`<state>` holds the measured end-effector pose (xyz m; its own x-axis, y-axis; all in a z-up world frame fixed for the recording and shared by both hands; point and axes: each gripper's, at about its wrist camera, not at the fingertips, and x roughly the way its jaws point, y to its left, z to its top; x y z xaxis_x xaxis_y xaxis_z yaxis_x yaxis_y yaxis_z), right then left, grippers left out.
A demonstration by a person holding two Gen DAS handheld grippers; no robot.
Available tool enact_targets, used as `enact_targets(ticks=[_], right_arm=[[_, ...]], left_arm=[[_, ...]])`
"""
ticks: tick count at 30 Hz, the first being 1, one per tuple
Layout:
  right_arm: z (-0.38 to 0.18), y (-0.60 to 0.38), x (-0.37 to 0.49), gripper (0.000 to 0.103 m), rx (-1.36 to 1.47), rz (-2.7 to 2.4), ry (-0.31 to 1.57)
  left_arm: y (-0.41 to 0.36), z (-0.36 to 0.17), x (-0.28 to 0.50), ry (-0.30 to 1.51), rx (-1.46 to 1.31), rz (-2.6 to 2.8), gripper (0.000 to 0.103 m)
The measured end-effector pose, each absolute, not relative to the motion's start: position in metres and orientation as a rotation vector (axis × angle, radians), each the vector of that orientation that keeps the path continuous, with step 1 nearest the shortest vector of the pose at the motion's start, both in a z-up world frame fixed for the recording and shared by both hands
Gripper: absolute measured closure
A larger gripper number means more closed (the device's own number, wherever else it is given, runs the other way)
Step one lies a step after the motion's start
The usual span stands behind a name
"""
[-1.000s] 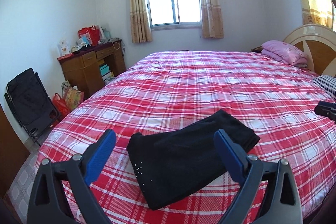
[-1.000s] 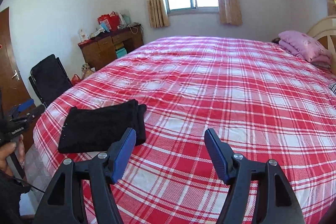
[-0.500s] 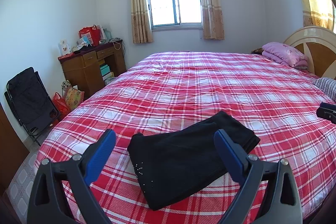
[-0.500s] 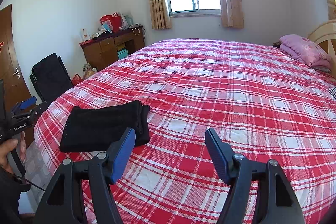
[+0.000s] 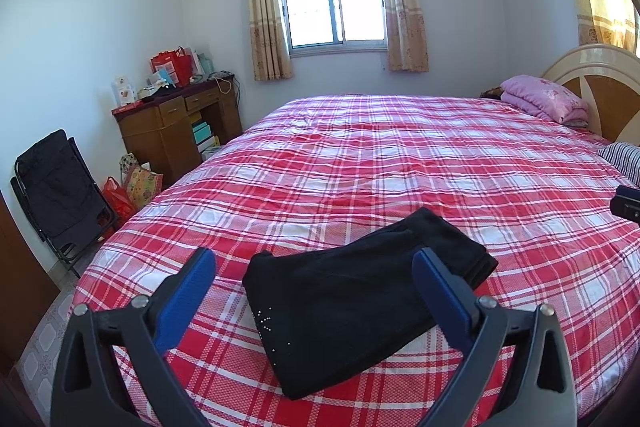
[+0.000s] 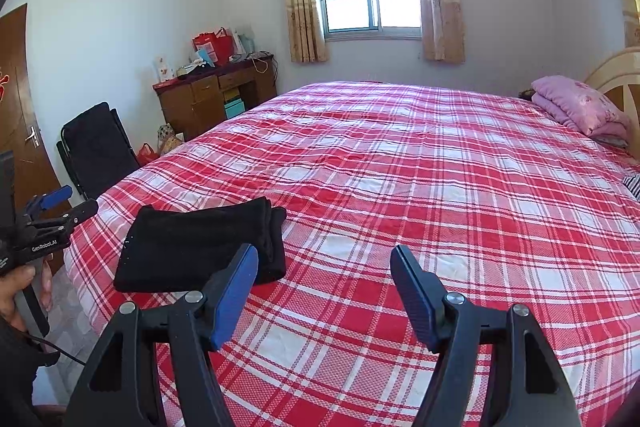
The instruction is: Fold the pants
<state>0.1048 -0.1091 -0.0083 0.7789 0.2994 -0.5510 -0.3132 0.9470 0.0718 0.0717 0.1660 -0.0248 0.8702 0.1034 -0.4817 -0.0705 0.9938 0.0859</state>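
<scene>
Black pants [image 5: 360, 303] lie as a compact, layered rectangle near the bed's [image 5: 420, 163] front edge, so the folding looks done or nearly so; at most a final tidy seems left. Left tongs [image 5: 314, 279] hover just short of the pants, fingers apart, nothing between them. Right tongs [image 6: 324, 279], beside the pants, gape too, empty. Beyond the pants the plaid cover runs bare to the pink pillow [image 5: 544, 101].

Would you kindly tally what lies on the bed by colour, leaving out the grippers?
Black: 1, the folded pants
Pink: 1, the folded quilt by the headboard
Striped: 1, a cloth at the right edge
Total: 3
</scene>
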Motion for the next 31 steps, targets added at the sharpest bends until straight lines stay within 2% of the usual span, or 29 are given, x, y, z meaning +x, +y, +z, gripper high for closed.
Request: enact_targets(ticks=[31], right_arm=[[-0.014,-0.098,0.101,0.033,-0.060,0.343,0.596]], left_arm=[[0.171,-0.035,0.076,0.533,0.079,0.136,0.000]])
